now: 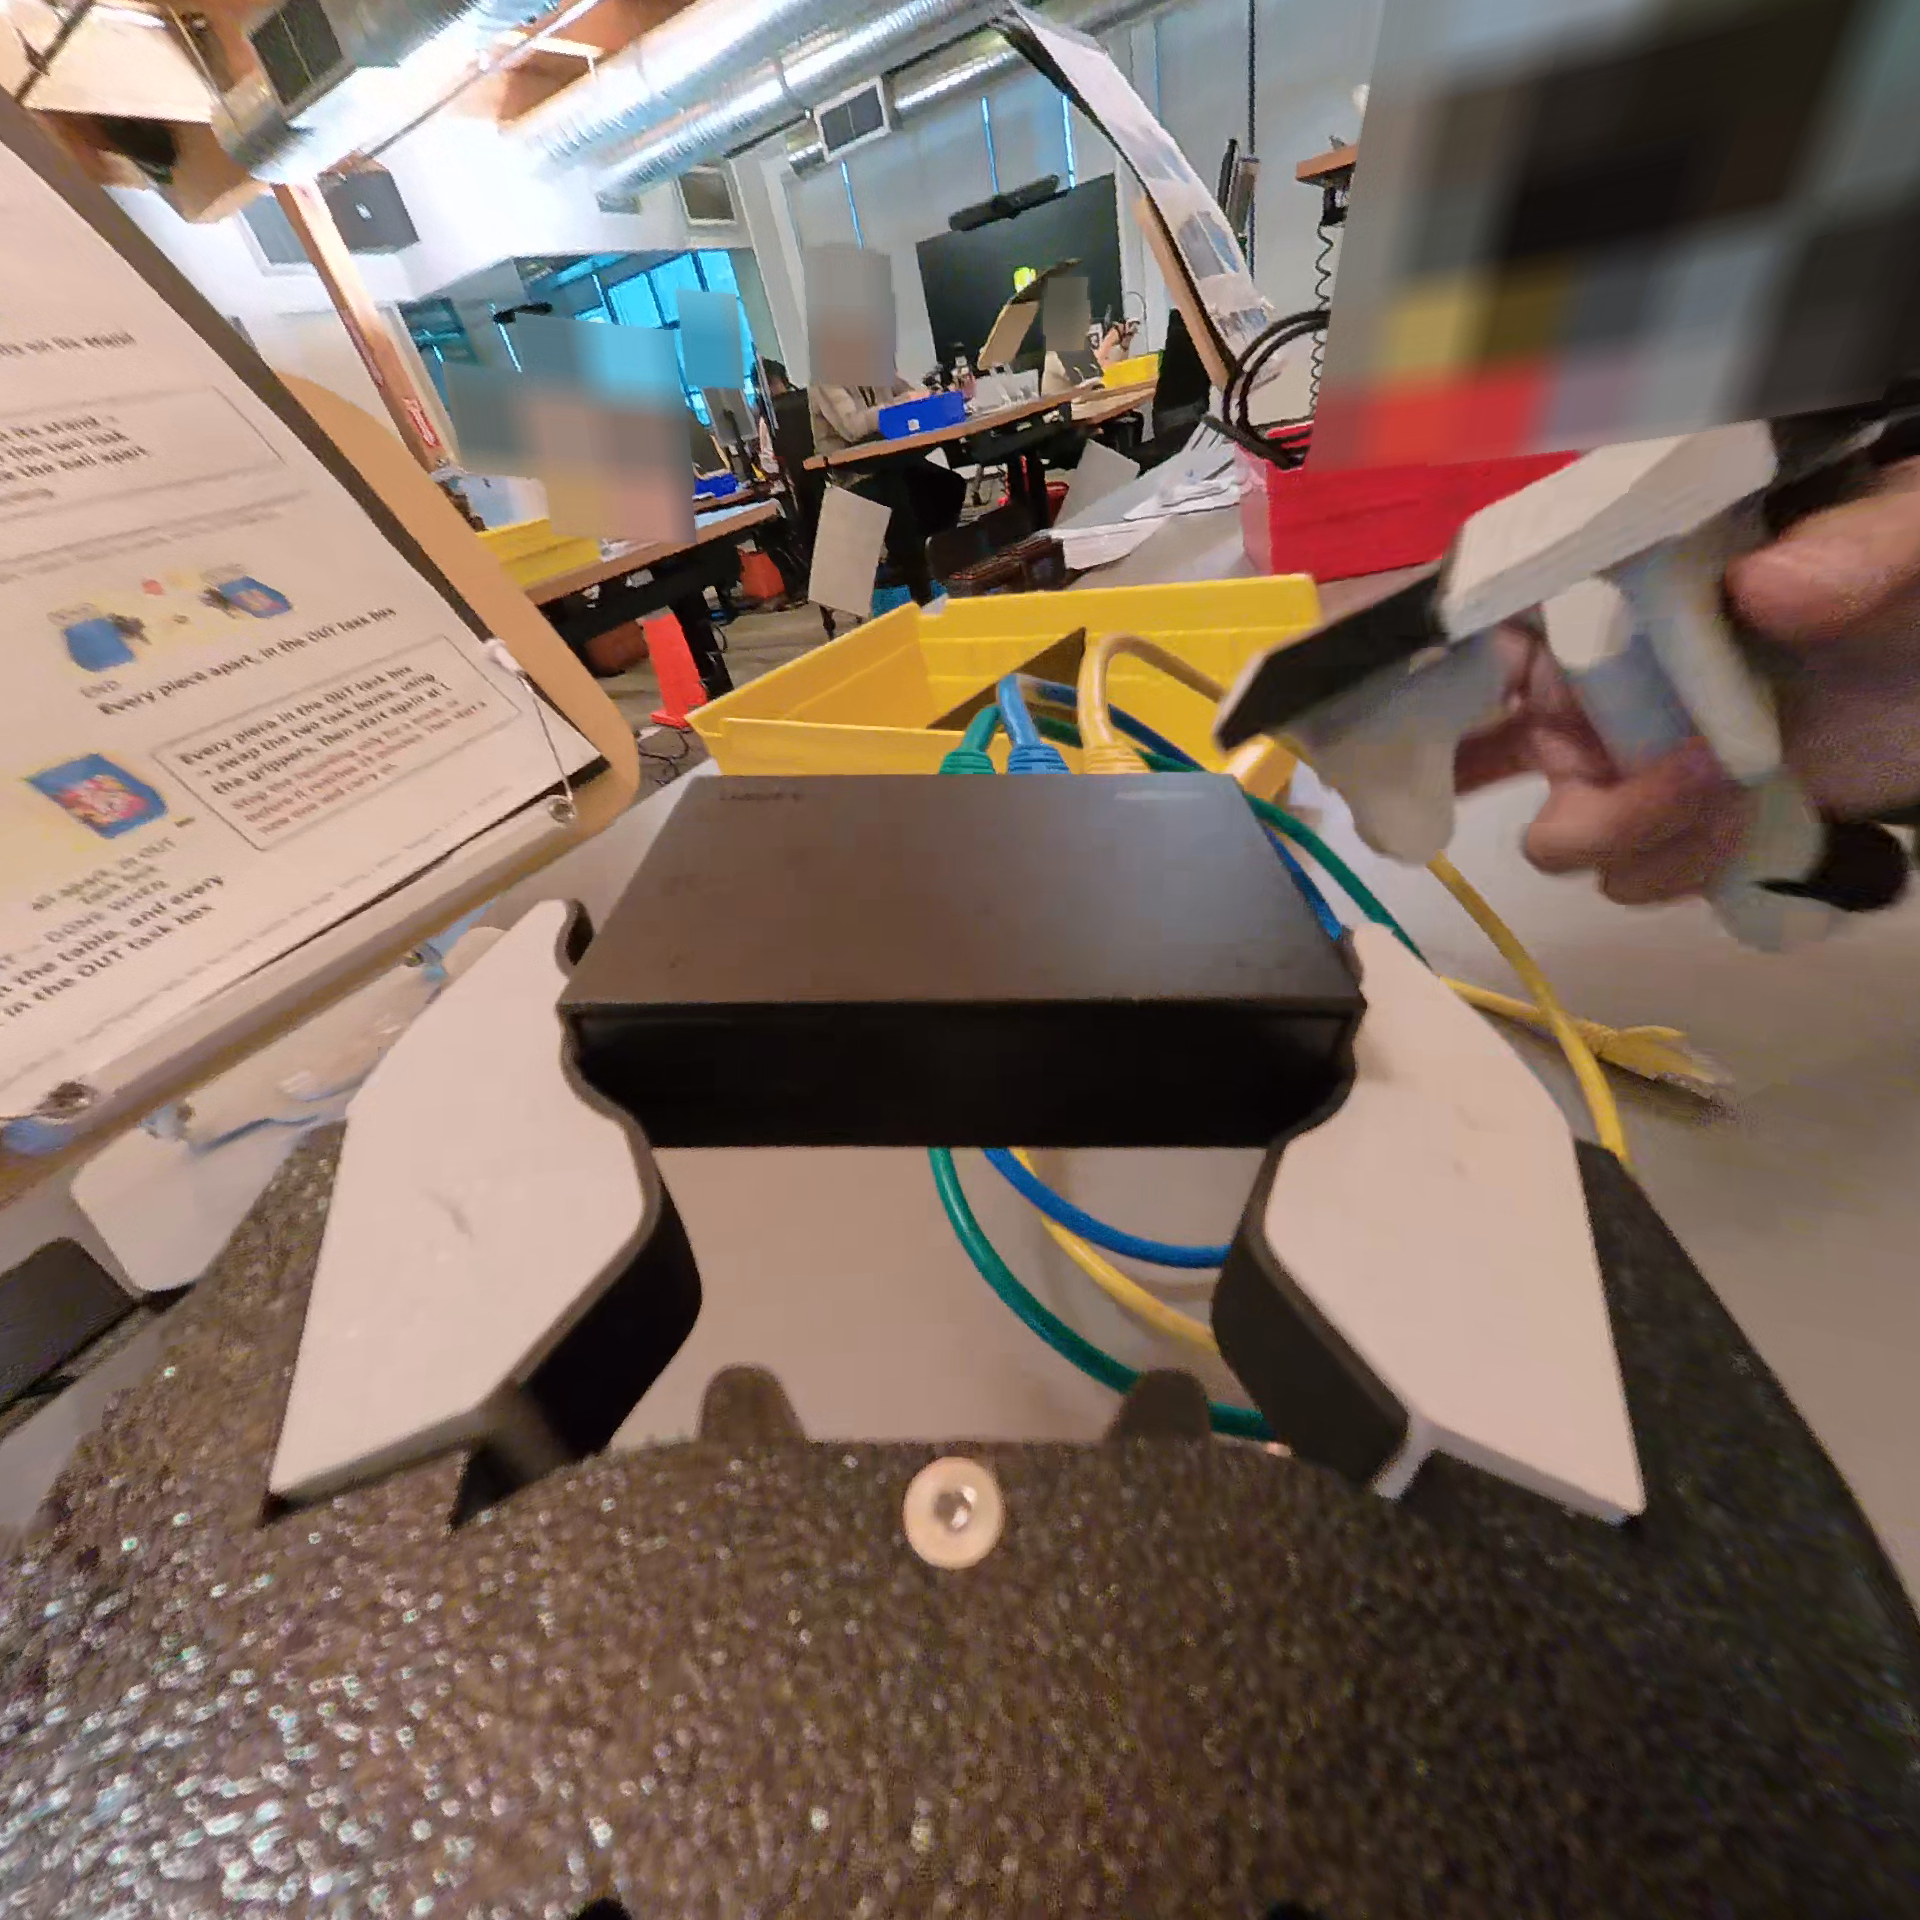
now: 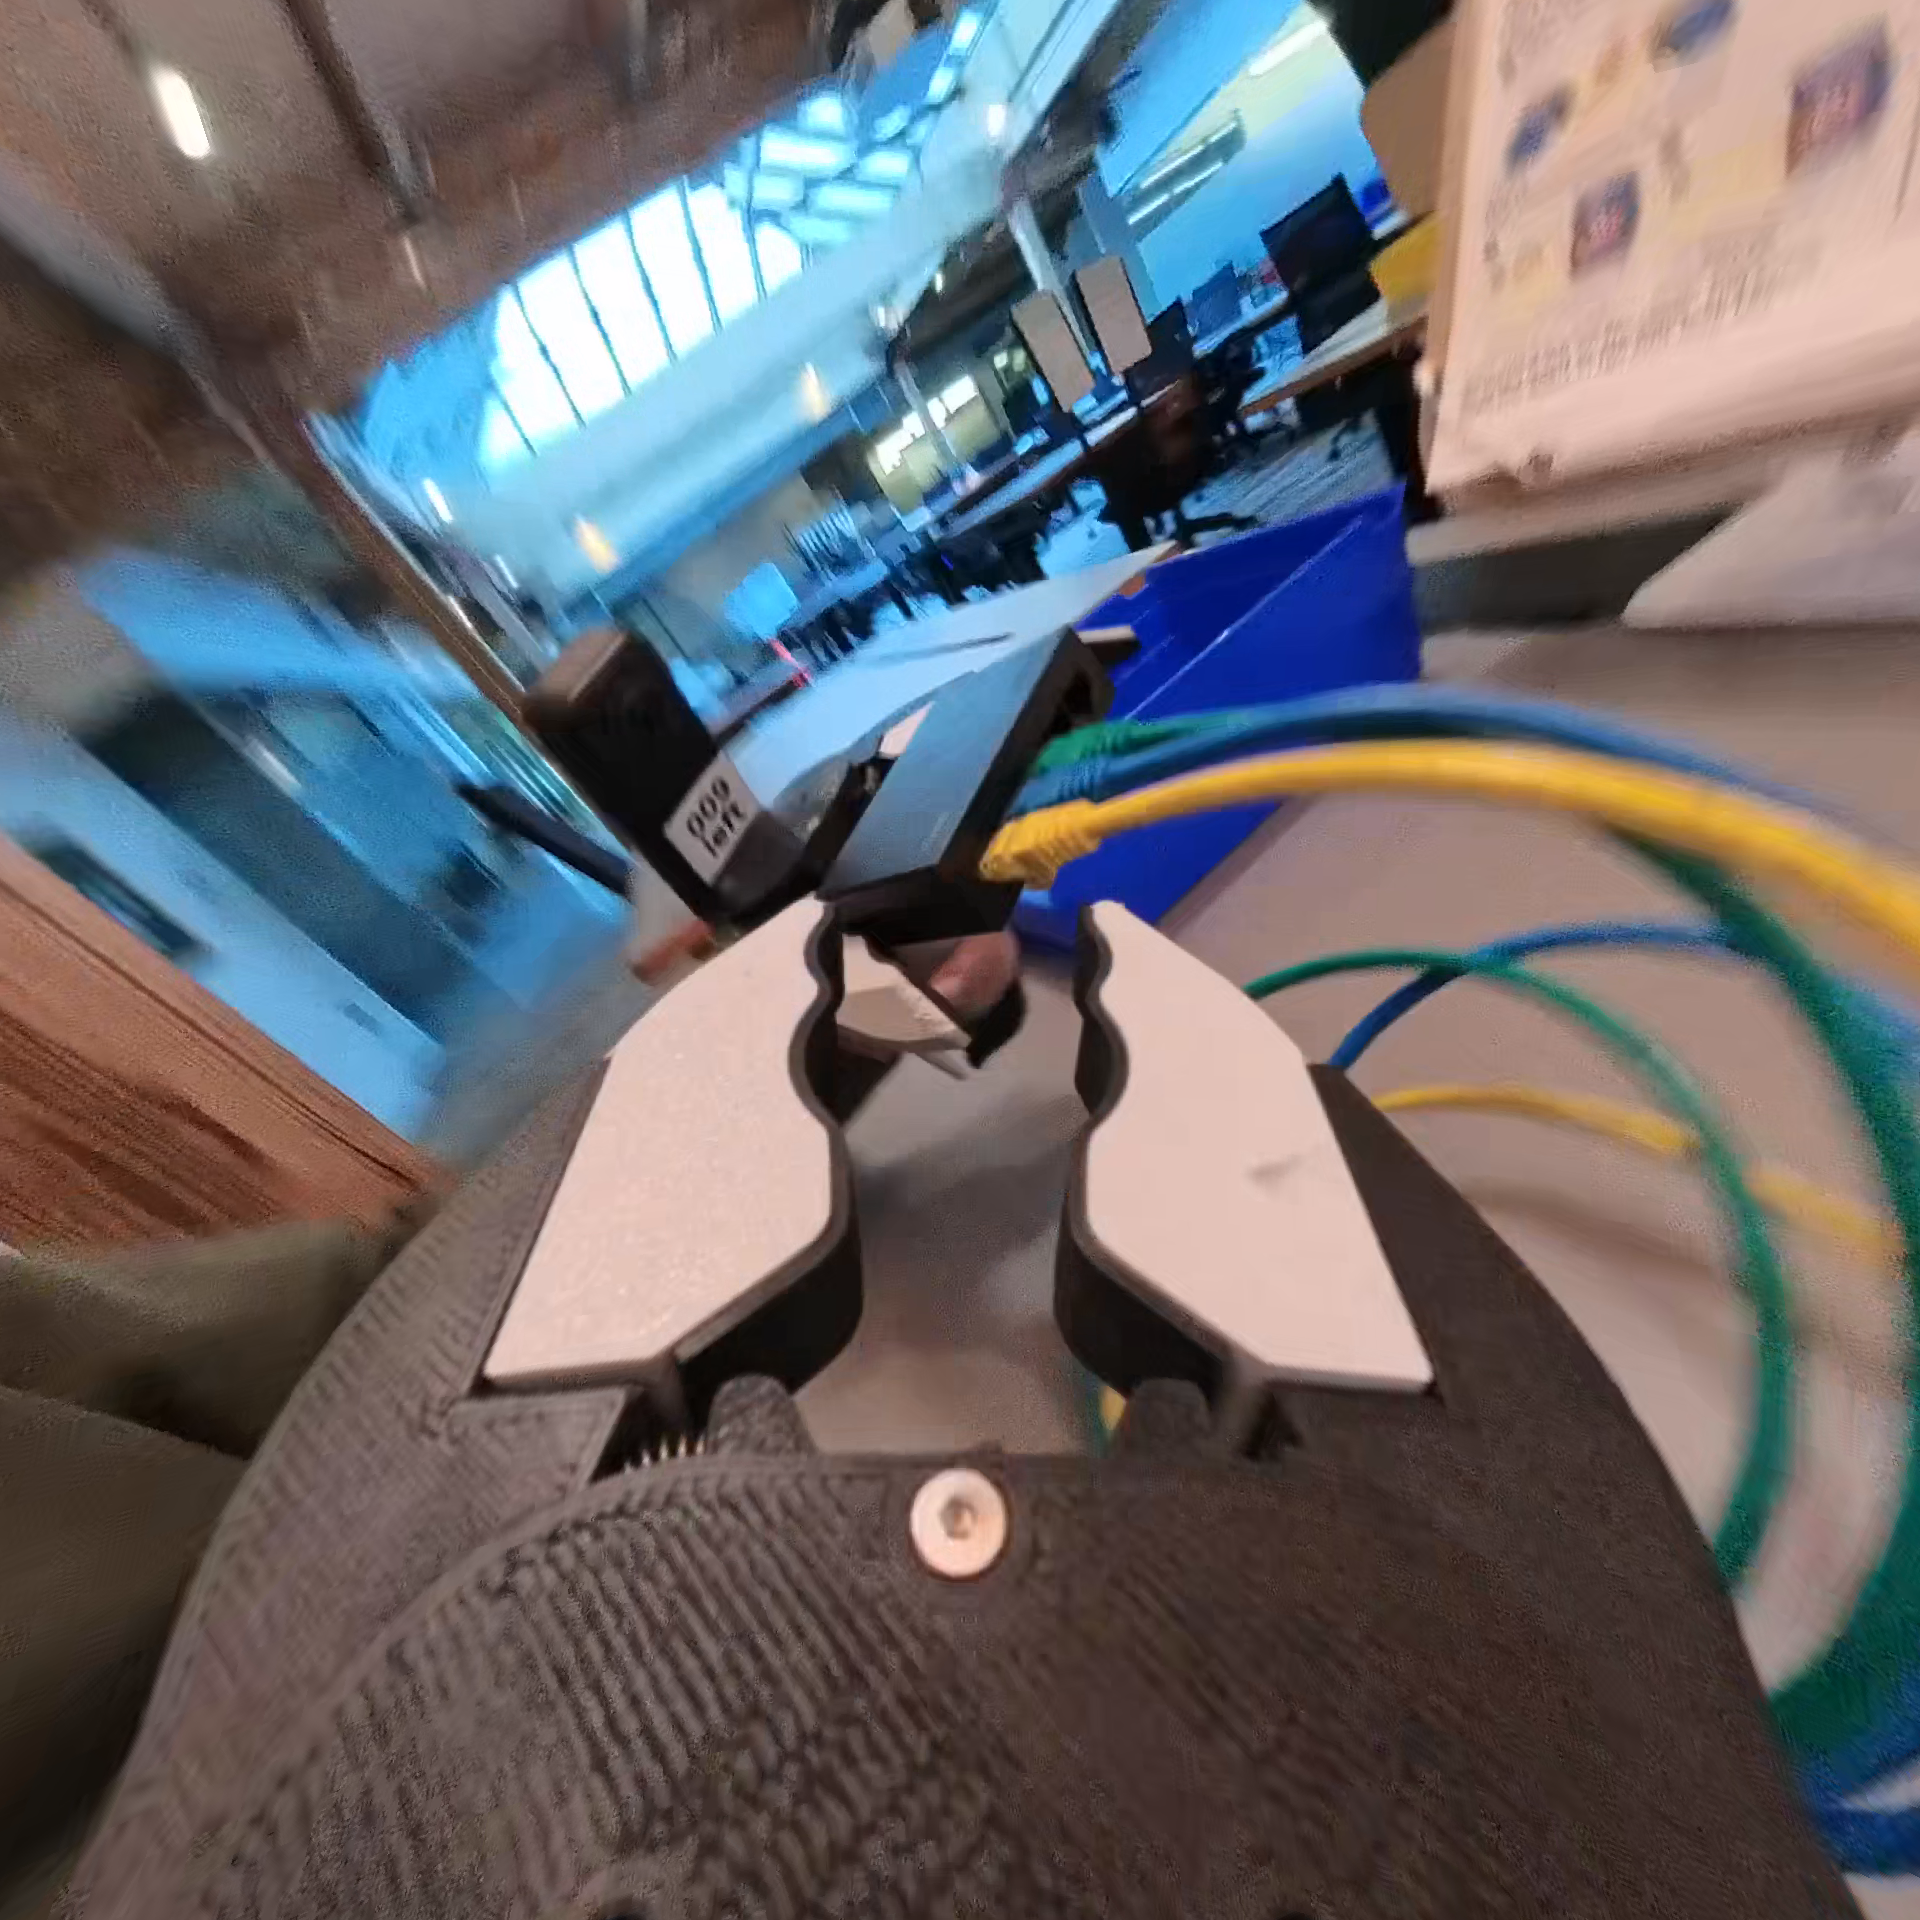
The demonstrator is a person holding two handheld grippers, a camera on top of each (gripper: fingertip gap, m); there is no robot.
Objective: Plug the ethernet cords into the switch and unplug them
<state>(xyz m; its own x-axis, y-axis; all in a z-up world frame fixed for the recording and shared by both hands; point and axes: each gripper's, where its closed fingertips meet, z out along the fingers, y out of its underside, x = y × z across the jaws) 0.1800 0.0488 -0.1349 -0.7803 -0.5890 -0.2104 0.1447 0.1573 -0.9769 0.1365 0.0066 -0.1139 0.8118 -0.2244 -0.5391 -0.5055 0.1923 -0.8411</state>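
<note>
My left gripper (image 1: 961, 997) is shut on the black switch (image 1: 956, 894), pinching its near end, and holds it above the grey table. A green cord (image 1: 966, 756), a blue cord (image 1: 1034, 750) and a yellow cord (image 1: 1112, 750) sit plugged into its far side. My right gripper (image 2: 956, 935) is open and empty, a short way from the switch (image 2: 956, 774). The yellow plug (image 2: 1029, 847), blue plug (image 2: 1070, 781) and green plug (image 2: 1081, 743) show on the switch's right side. The right gripper also shows in the left wrist view (image 1: 1351, 675), held by a hand.
The cords loop over the table (image 1: 1714, 1195); a loose yellow plug end (image 1: 1652, 1049) lies at the right. A yellow bin (image 1: 997, 675) stands behind the switch, a red bin (image 1: 1382, 509) farther back. A clipboard with a printed sheet (image 1: 208, 623) stands left. A blue bin (image 2: 1278, 665) is behind the switch.
</note>
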